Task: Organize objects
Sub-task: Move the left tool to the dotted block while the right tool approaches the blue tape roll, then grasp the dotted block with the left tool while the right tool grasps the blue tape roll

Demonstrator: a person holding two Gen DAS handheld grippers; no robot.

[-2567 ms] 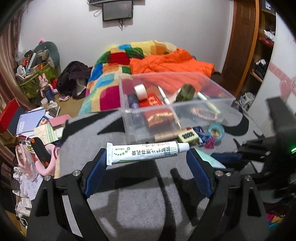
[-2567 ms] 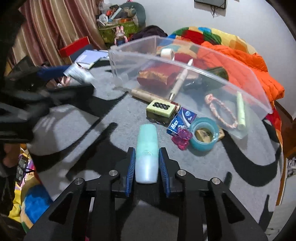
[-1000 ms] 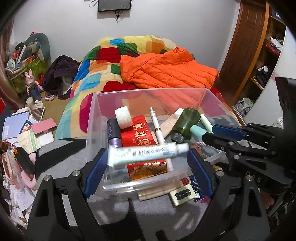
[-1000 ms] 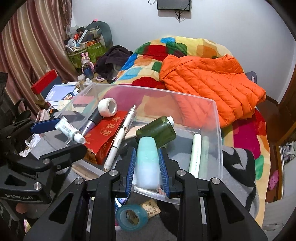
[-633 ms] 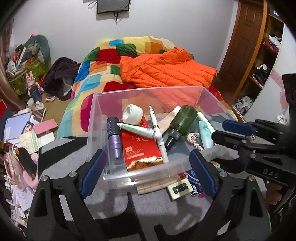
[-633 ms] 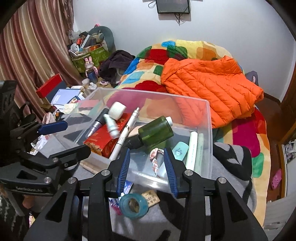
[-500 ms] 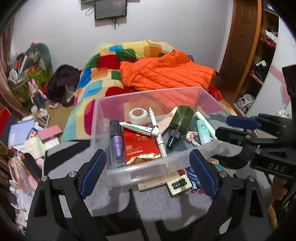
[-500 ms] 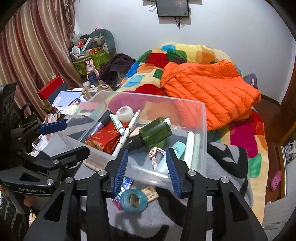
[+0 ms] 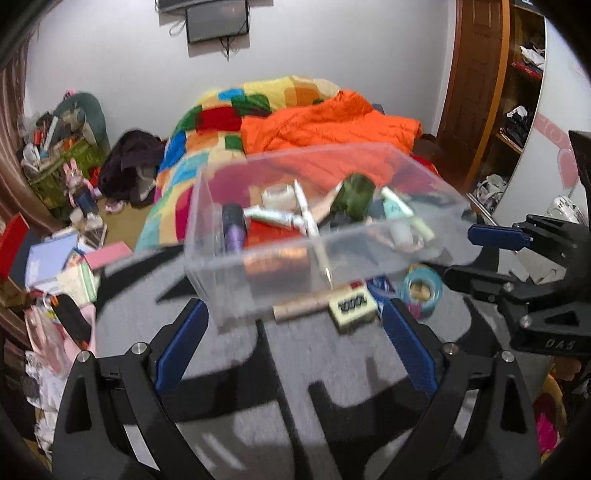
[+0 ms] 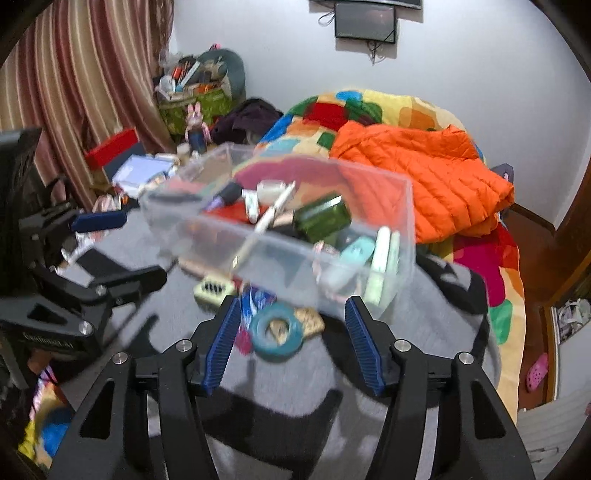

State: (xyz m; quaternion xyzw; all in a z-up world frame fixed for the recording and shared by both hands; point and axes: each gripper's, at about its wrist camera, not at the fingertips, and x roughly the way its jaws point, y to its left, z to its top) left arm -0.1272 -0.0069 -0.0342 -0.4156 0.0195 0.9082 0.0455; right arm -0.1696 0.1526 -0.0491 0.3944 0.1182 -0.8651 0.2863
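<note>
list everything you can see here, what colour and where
box: 1, clear plastic, on the grey cloth
bottle: 1, dark green, lying in the box
pen: 1, white, in the box
tube: 1, white, in the box
tape roll: 1, blue, on the cloth in front of the box
small block: 1, pale yellow with dark dots, in front of the box
jacket: 1, orange, on the bed
quilt: 1, many colours, on the bed
screen: 1, dark, on the wall
curtain: 1, striped red and beige, left of the right view
left claw: open, empty
right claw: open, empty, jaws just been opening
</note>
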